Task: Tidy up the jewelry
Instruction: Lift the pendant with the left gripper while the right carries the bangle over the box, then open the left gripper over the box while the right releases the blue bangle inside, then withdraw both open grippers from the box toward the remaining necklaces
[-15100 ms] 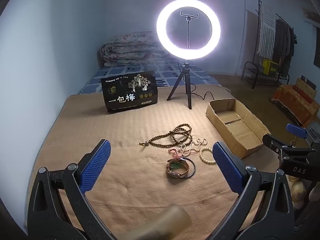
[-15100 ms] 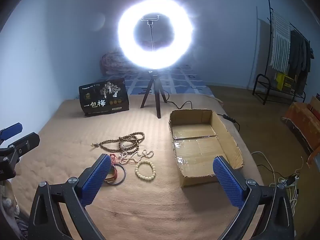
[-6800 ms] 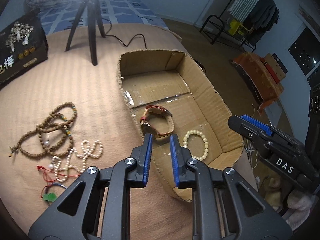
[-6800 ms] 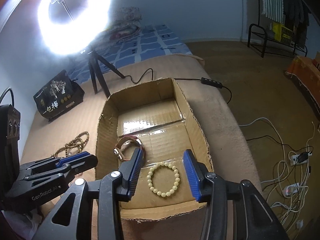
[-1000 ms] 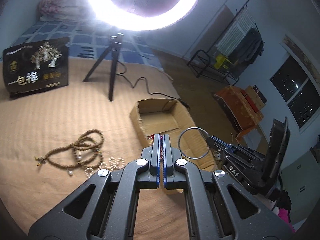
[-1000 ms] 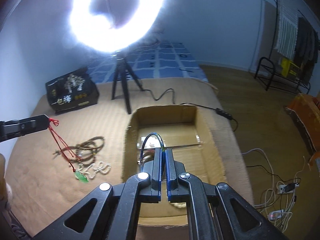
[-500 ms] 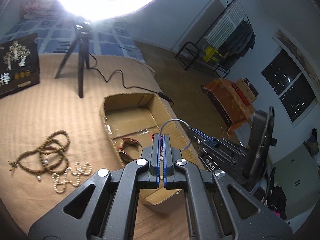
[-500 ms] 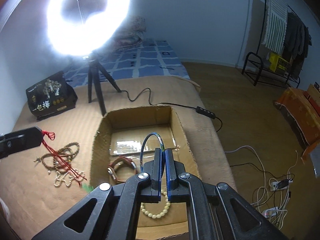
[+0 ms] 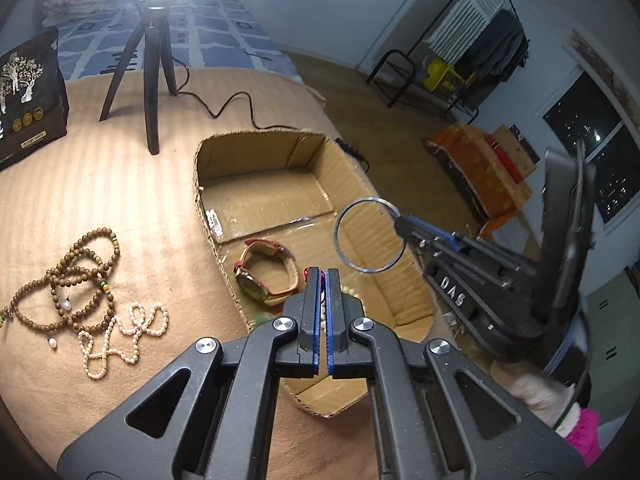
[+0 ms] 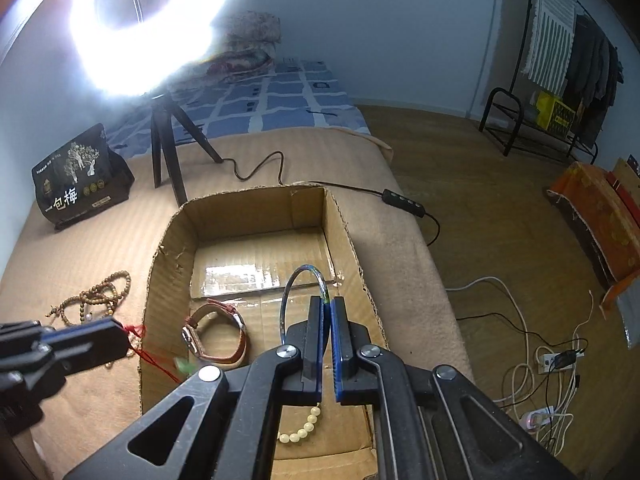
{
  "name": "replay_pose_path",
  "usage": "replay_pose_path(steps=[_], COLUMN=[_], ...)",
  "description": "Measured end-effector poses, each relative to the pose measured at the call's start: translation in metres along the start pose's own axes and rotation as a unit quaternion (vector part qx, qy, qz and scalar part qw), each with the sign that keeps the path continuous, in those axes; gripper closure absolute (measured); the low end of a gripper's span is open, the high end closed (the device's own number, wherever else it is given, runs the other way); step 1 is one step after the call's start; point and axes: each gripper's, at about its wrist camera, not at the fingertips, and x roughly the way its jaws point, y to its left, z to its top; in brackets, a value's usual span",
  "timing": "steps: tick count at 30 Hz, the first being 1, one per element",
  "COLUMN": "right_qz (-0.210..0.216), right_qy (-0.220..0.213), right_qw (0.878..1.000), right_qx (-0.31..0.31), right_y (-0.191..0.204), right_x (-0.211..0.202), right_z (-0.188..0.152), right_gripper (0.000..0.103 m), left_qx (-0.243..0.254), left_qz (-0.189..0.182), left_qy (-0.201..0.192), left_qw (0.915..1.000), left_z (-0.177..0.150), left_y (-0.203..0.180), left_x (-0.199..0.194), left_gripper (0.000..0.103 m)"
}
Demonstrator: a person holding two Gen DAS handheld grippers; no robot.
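Note:
My left gripper (image 9: 320,276) is shut on a red cord (image 10: 148,354). The cord's green pendant (image 10: 184,366) dangles at the left wall of the cardboard box (image 10: 160,256). My right gripper (image 10: 329,304) is shut on a thin ring bangle (image 10: 304,284) and holds it above the box floor; the bangle (image 9: 368,234) also shows in the left wrist view. A brown-strapped watch (image 9: 266,272) and a cream bead bracelet (image 10: 304,428) lie inside the box. A brown bead necklace (image 9: 72,280) and a pearl strand (image 9: 120,332) lie on the tan blanket, left of the box.
A ring light on a black tripod (image 9: 152,64) and a black printed bag (image 10: 80,184) stand at the back of the blanket. A cable with an inline switch (image 10: 400,202) runs past the box's far right corner. The bed edge drops to the floor on the right, where wires (image 10: 552,356) lie.
Both grippers have come down and closer over the box. The green pendant has swung from above the blanket to the box's left wall. Both stay shut on their pieces.

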Motion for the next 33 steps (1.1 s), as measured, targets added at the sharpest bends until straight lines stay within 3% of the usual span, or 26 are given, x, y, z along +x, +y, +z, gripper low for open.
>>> replay_pose_path(steps=[11,13,14,26,33], right_qz=[0.006,0.002,0.001,0.002,-0.010], right_qy=[0.004,-0.001,-0.004,-0.018,-0.043], right_qw=[1.000,1.000,1.000,1.000,0.999], right_qx=[-0.002,-0.001,0.000,-0.001,-0.008], right_y=[0.001,0.001,0.002,0.007,0.014], right_x=[0.002,0.000,-0.002,-0.017,-0.038], right_z=[-0.001,-0.001,0.000,0.000,0.001], right_gripper=[0.100,0.077,0.075,0.073,0.043], left_qx=[0.009,0.009,0.009,0.025,0.038], left_qz=[0.012,0.021,0.023,0.039,0.061], left_qy=[0.003,0.000,0.000,-0.016,-0.034], left_qw=[0.9999,0.9997,0.9997,0.9988,0.9968], left_z=[-0.004,-0.005,-0.005,-0.011,-0.014], left_y=[-0.001,-0.001,-0.001,-0.003,-0.004], left_x=[0.002,0.000,-0.002,-0.024,-0.043], left_gripper=[0.103,0.103,0.103,0.103,0.102])
